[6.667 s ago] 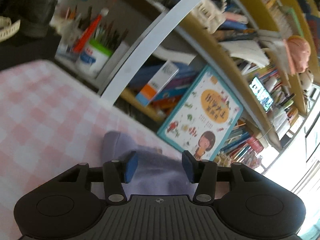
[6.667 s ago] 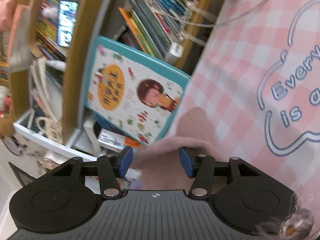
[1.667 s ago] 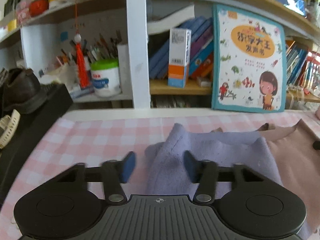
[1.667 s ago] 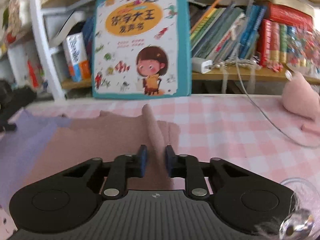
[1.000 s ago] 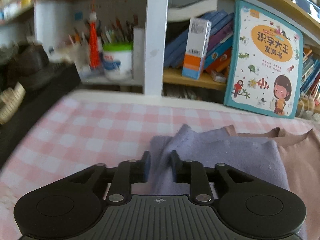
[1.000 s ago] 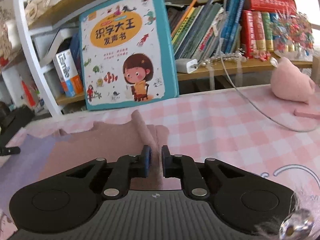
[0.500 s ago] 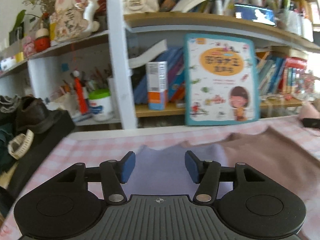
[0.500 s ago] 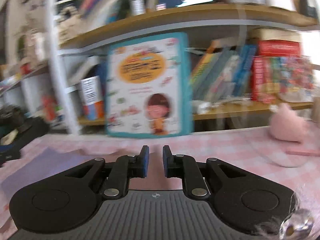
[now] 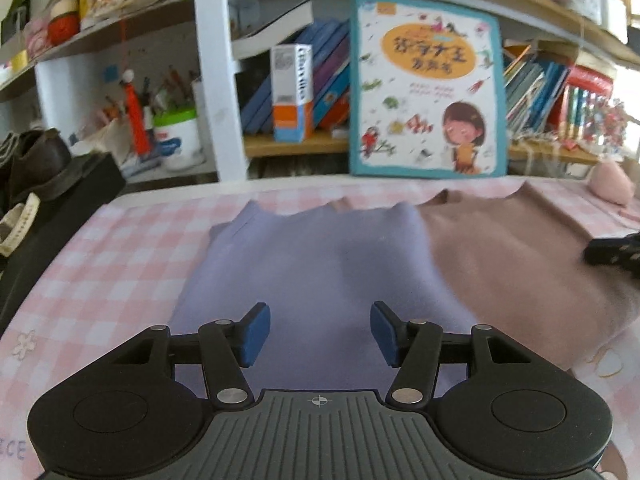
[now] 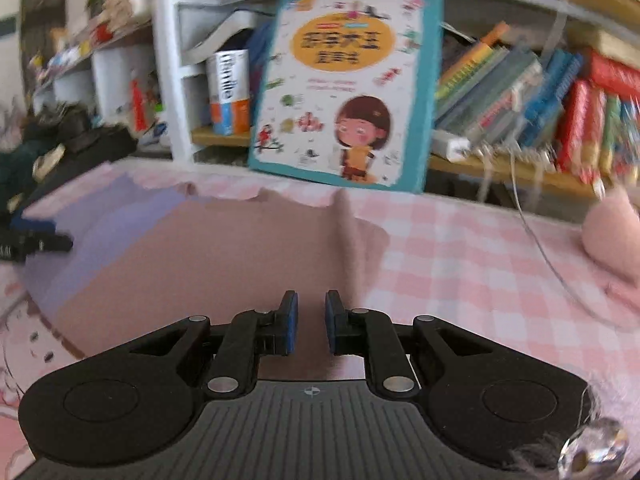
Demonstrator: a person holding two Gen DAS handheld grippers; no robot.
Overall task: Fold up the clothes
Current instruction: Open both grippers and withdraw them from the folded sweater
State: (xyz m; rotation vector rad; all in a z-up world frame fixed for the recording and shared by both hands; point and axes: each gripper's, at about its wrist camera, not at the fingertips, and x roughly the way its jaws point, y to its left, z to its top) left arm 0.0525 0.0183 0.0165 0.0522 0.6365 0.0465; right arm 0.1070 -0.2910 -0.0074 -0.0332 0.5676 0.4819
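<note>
Left gripper [image 9: 319, 334]: jaws wide apart, nothing clamped, where a second ago they stood narrow on a raised pinch of cloth. Lavender garment [image 9: 312, 264] now lying flat under and ahead of the open pads, ridge gone. Tilted down toward the cloth, roughly level side to side, drawn back compared with a second ago, with more of the fabric in view ahead.

Right gripper [image 10: 308, 322]: jaws narrow, a slim gap left between the blue pads, same as a second ago. Whether the pads pinch the mauve garment [image 10: 224, 256] cannot be told; fabric fills the view under and ahead of the tips. Upright fold of mauve cloth just ahead, slightly right of the tips, standing as before. Rolled since a second ago, shelf line now sloping down to the right.

Outward from the left gripper: lavender garment overlapped along its right side by the mauve one; the other gripper's black finger resting over the mauve cloth at far right. Far edges of both garments short of the table's rear edge. Checked tablecloth [image 9: 120, 264] bare to the left, ending at a black box [image 9: 60, 208] with a shoe on top. Picture book [image 9: 428, 96] upright beyond the rear edge, against the bookshelf.

Outward from the right gripper: open checked cloth to the right, crossed by a thin cable [image 10: 544, 252]; pink plush toy [image 10: 612, 236] at far right.
</note>
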